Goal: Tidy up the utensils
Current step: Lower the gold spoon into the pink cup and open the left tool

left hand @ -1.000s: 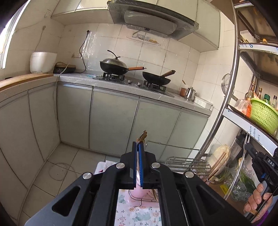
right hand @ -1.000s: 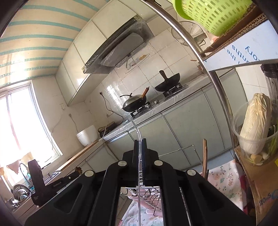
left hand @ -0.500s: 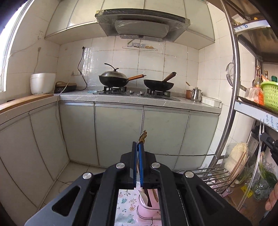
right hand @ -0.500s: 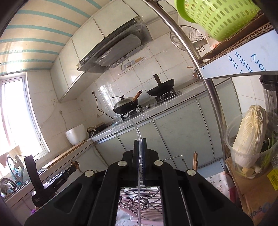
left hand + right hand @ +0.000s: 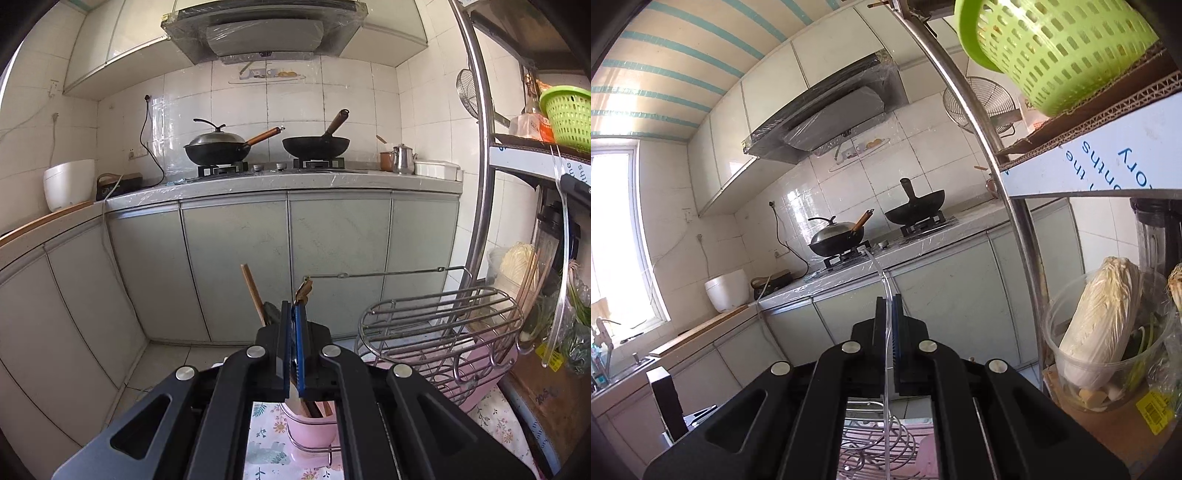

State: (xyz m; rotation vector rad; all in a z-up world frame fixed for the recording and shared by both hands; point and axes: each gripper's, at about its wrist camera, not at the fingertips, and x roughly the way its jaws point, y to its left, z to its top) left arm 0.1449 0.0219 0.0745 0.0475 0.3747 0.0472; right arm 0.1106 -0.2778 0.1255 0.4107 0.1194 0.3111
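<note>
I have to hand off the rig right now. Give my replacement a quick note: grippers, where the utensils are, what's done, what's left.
Left gripper: shut on a brown-tipped utensil, raised above the pink holder.
Right gripper: shut on a clear plastic utensil, held up over the wire rack.
Pink holder already has several utensils in it, including a wooden chopstick.
Left to do: probably place both held utensils; where the clear one belongs is not evident.

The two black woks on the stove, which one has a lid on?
The left black wok, with the straight orange-brown wooden handle, wears a domed metal lid. The right black wok, with the dark upturned handle, is uncovered.
</note>
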